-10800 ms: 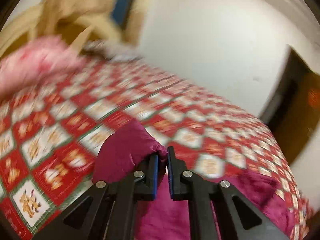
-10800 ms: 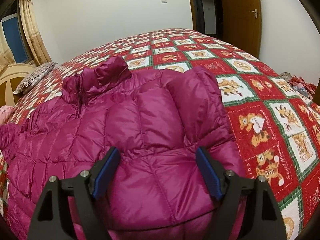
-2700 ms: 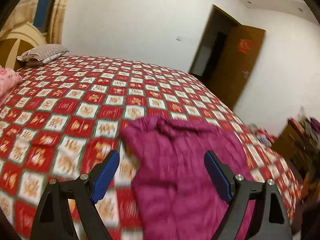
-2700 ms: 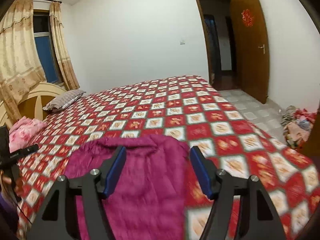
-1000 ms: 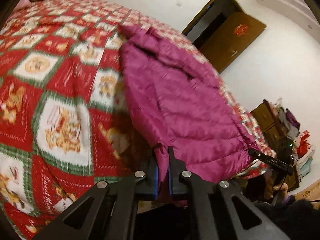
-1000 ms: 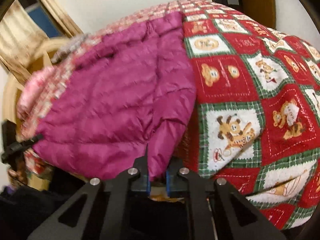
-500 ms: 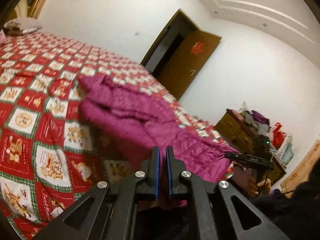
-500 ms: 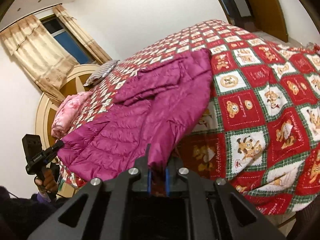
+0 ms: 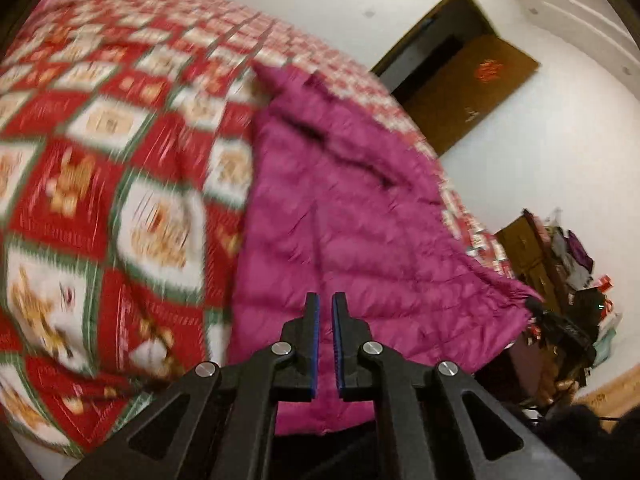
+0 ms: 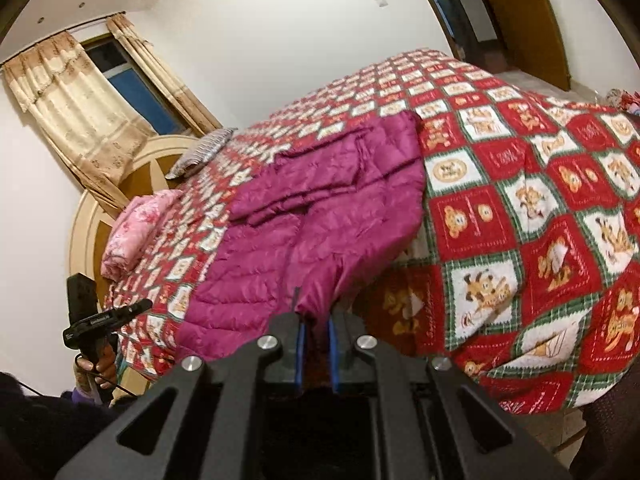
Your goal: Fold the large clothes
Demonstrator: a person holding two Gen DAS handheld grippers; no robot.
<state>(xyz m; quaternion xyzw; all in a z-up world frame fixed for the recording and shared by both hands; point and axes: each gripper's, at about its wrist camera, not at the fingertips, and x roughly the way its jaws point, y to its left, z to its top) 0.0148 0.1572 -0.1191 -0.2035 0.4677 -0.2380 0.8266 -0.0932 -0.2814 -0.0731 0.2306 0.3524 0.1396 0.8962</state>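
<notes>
Bedroom, white walls. Your work surface is a bed covered by a red, white and green checked quilt [image 10: 532, 216] with cartoon animal squares. Wooden headboard [image 10: 100, 216] at the far end, with a striped pillow [image 10: 202, 152] and a folded pink blanket [image 10: 136, 228] against it. Beige curtains [image 10: 80, 112] frame a dark blue window. Brown door [image 9: 472, 88] stands open beside a dark doorway. In the left wrist view a wooden dresser [image 9: 528, 256] piled with clothes sits past the bed's corner, beyond your right-hand gripper.

Nothing lies on the quilt between you and the jacket; pillow and blanket are well apart from it.

Magenta quilted puffer jacket [image 10: 320, 216] lies lengthwise on the quilt, near end hanging over the bed edge toward you. Sleeves look folded in across the body, making raised ridges at the far half. Far end is flat on the quilt; near hem is lifted off it.

Your right gripper [image 10: 316, 332] has its jaws nearly together, pinching one corner of the near hem. Your left gripper [image 9: 325, 320] also has its jaws narrow, with magenta fabric showing in the slit; the left view is motion-blurred, so the grip there isn't fully clear. The right view shows your left hand [image 10: 94, 364] on its gripper handle at the jacket's other hem corner.
</notes>
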